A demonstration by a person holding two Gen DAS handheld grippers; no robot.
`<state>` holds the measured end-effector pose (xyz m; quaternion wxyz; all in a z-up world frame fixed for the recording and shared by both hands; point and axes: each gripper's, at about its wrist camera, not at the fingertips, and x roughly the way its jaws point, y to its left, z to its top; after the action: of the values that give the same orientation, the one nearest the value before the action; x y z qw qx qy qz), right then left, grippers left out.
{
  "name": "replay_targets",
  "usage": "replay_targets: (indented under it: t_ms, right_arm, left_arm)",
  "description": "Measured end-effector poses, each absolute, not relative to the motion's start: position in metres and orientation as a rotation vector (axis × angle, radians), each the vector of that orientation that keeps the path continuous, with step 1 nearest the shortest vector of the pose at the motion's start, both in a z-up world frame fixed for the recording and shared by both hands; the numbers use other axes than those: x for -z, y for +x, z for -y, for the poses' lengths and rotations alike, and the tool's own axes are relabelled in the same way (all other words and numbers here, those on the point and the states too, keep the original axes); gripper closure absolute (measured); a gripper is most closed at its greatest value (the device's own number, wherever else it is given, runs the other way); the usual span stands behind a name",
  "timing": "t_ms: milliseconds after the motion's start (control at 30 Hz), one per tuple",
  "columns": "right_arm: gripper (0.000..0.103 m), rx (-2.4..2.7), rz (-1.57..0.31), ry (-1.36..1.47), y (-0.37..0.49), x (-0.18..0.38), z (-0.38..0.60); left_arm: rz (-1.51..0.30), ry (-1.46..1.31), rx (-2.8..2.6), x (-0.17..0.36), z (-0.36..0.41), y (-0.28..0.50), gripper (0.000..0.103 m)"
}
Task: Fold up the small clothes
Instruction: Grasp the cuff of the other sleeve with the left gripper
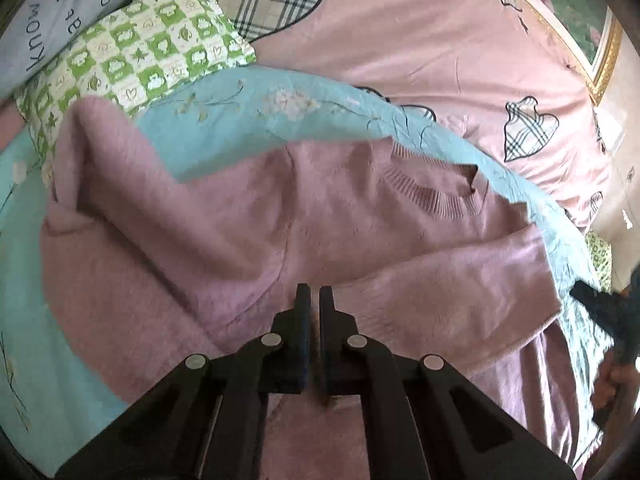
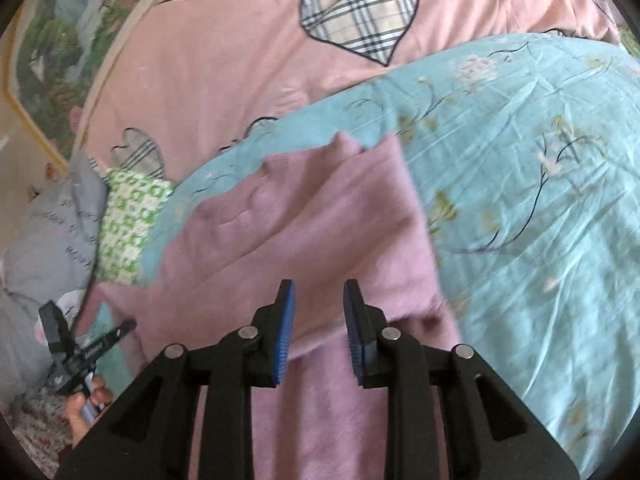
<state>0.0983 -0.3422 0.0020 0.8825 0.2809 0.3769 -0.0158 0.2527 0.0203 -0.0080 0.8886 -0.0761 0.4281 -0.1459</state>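
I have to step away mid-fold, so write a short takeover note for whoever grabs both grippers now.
Left gripper: shut, over the pink sweater, no cloth visibly pinched.
Right gripper: open, empty, above the sweater's edge.
Sweater lies on the blue floral sheet, neckline up.
Done: one sleeve folded across the body.
Left: the other sleeve, then the body.

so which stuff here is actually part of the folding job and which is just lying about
Part of the job:
pink sweater
left gripper, shut
right gripper, open

Just lying about:
blue floral sheet
green checked pillow
pink heart duvet
grey lettered pillow
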Motion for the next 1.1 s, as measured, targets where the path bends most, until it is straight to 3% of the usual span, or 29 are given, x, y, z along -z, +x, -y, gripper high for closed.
replay_targets:
  t_ms: [67, 100, 133, 200, 300, 400, 467, 533, 600, 800, 1000, 1100]
  right_arm:
    - [0.068, 0.051, -0.79, 0.587, 0.111, 0.0, 0.352]
    - [0.065, 0.075, -0.794, 0.593, 0.117, 0.0, 0.359]
    - [0.064, 0.093, -0.797, 0.606, 0.119, -0.001, 0.364]
    - [0.062, 0.089, -0.786, 0.632, 0.119, -0.004, 0.37]
    - [0.054, 0.075, -0.773, 0.598, 0.116, -0.008, 0.364]
    - [0.054, 0.059, -0.783, 0.586, 0.114, -0.004, 0.358]
    - [0.054, 0.061, -0.797, 0.594, 0.113, 0.002, 0.357]
    - [0.054, 0.066, -0.804, 0.605, 0.112, 0.007, 0.358]
    - [0.054, 0.071, -0.808, 0.619, 0.112, 0.01, 0.359]
    - [0.054, 0.081, -0.794, 0.586, 0.107, 0.004, 0.362]
    - [0.054, 0.142, -0.799, 0.616, 0.117, 0.011, 0.38]
    - [0.041, 0.171, -0.819, 0.613, 0.127, 0.017, 0.387]
  left_arm:
    - [-0.904, -0.178, 0.349, 0.007, -0.02, 0.251, 0.1]
    - [-0.924, -0.194, 0.373, 0.009, -0.021, 0.25, 0.084]
    - [-0.958, -0.209, 0.404, 0.012, -0.02, 0.251, 0.053]
    - [-0.975, -0.193, 0.395, 0.015, -0.019, 0.25, 0.018]
    - [-0.993, -0.156, 0.377, 0.02, -0.011, 0.255, 0.02]
    - [-1.046, -0.163, 0.438, 0.033, 0.003, 0.265, 0.032]
    - [-1.083, -0.125, 0.463, 0.042, 0.015, 0.27, 0.051]
    - [-1.108, -0.091, 0.463, 0.053, 0.024, 0.274, 0.079]
    - [-1.09, -0.108, 0.478, 0.052, 0.022, 0.275, 0.098]
    - [-0.937, -0.18, 0.486, 0.015, -0.003, 0.255, 0.1]
    - [-0.959, -0.19, 0.449, 0.023, -0.018, 0.259, 0.101]
    - [-0.955, -0.175, 0.463, 0.023, -0.012, 0.256, 0.101]
